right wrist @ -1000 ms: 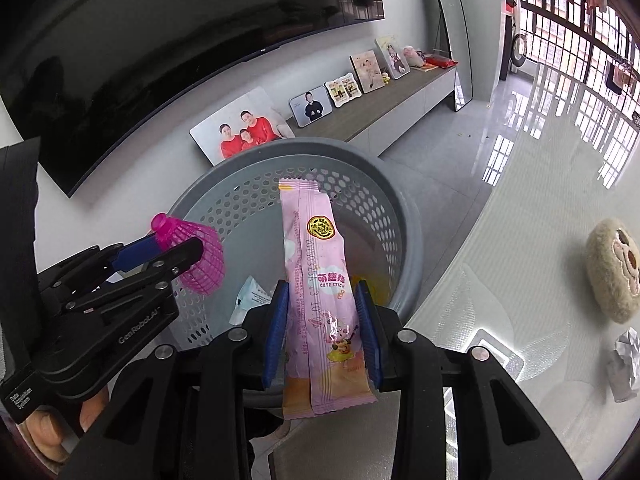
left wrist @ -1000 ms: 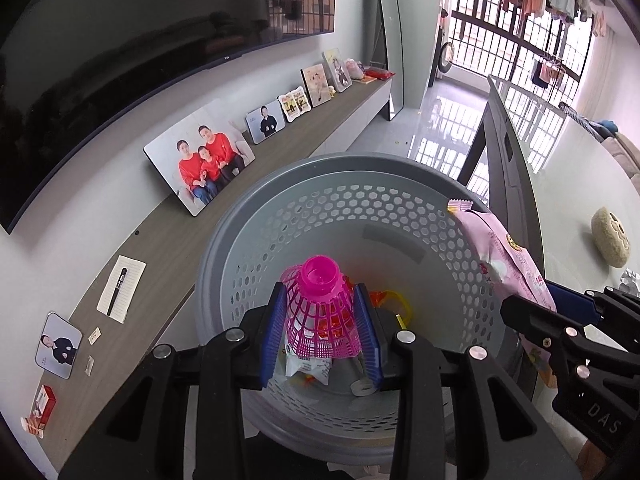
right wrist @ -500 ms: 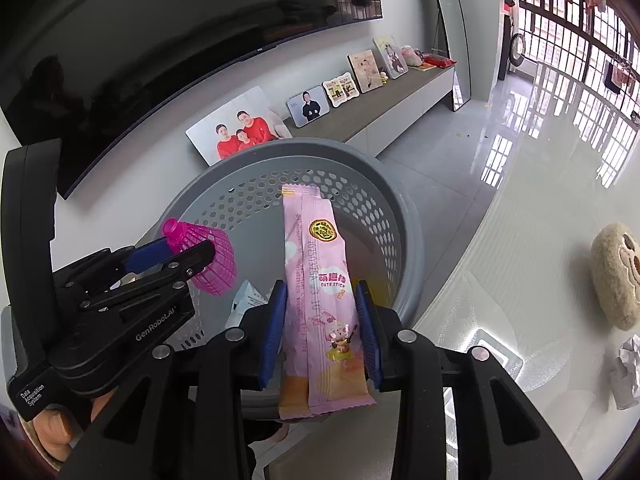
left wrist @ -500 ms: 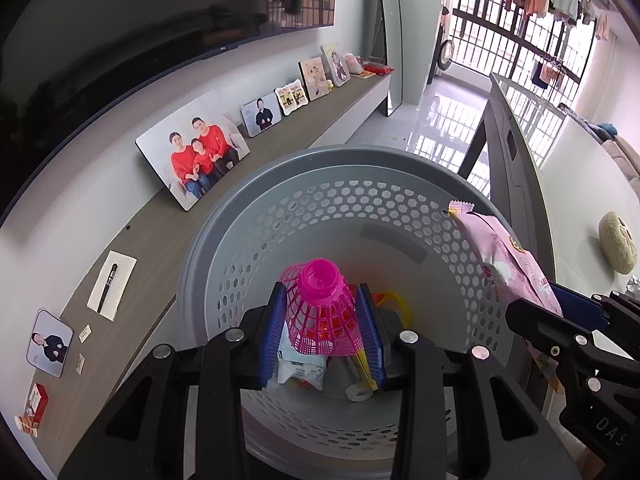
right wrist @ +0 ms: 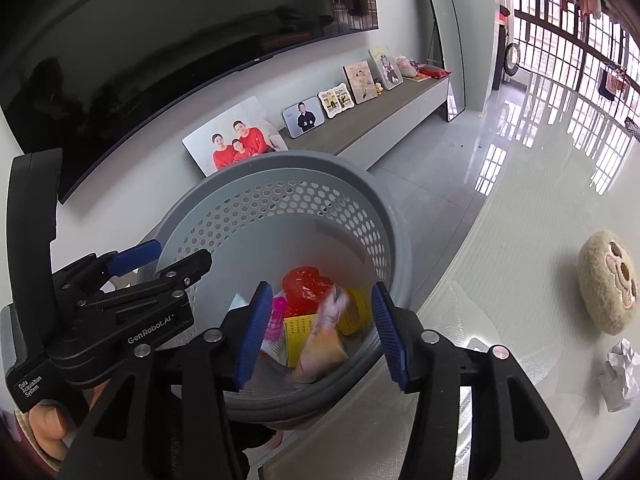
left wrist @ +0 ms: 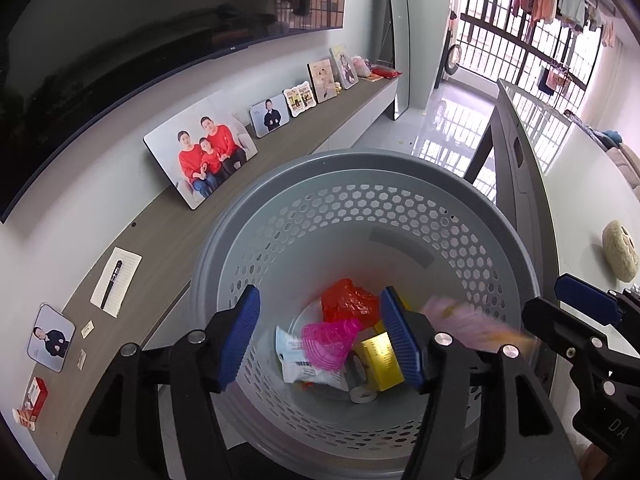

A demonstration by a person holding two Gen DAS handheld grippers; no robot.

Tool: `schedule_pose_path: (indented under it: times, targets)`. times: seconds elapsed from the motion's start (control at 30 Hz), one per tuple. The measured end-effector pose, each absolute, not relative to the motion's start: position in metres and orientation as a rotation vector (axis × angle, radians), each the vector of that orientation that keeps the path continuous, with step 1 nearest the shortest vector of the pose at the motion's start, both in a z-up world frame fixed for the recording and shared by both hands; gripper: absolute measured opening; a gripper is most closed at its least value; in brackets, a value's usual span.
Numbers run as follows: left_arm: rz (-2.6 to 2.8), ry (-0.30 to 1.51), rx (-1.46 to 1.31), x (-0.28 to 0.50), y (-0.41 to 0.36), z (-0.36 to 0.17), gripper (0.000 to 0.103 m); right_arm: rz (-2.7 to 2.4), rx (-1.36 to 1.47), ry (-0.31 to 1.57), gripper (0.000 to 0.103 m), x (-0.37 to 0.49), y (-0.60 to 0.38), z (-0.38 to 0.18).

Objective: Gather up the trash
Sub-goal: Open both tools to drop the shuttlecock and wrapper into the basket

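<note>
Pink snack wrapper [right wrist: 322, 340] is mid-drop: blurred, tilted, already below the rim of the grey basket [right wrist: 384, 200], free of the right gripper [right wrist: 322, 334], whose jaws are opening w/ nothing pressed between the pads. Pink shuttlecock [left wrist: 330, 340] lies on the pile at the basket bottom, next to a red crumpled wrapper [left wrist: 350, 302] and a yellow box [left wrist: 380, 360]. Left gripper [left wrist: 320, 342] is likewise opening and empty, directly over the basket.

Key relation for the next pick: the crumpled white paper [right wrist: 618, 376] sits on the glossy table [right wrist: 520, 240] well off to the right of the right gripper, near the plush toy [right wrist: 606, 282]. No clear long axis, so approach angle looks non-critical. Right hand is nearer; left is on the far side of the basket.
</note>
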State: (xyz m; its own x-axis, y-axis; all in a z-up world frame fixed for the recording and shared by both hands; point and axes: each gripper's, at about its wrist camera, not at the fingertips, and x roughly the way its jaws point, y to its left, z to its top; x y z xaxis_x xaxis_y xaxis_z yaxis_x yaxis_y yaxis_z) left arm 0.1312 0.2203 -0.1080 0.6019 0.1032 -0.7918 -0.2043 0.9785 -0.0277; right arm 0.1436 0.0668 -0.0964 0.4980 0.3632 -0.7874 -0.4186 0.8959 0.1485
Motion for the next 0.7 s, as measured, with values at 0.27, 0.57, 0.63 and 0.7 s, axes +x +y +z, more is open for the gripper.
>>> schedule_pose_path:
  times: [0.27,0.57,0.63,0.7]
  targets:
    - [0.182,0.914,-0.119,0.1301,0.2218,-0.1094,0.065,0.478,-0.059,0.948,0.05,0.1466,0.0678,-0.0983]
    - [0.187,0.914,-0.115,0.1288,0.2231,-0.1083,0.065,0.478,-0.057,0.949,0.05,0.1472,0.0684,-0.0986]
    - [0.191,0.914,-0.111,0.1277,0.2234,-0.1073,0.065,0.479,-0.056,0.945,0.05,0.1472,0.0684,-0.098]
    - [0.193,0.913,-0.11,0.1263,0.2231,-0.106,0.067,0.48,-0.055,0.94,0.05,0.1471,0.0686,-0.097]
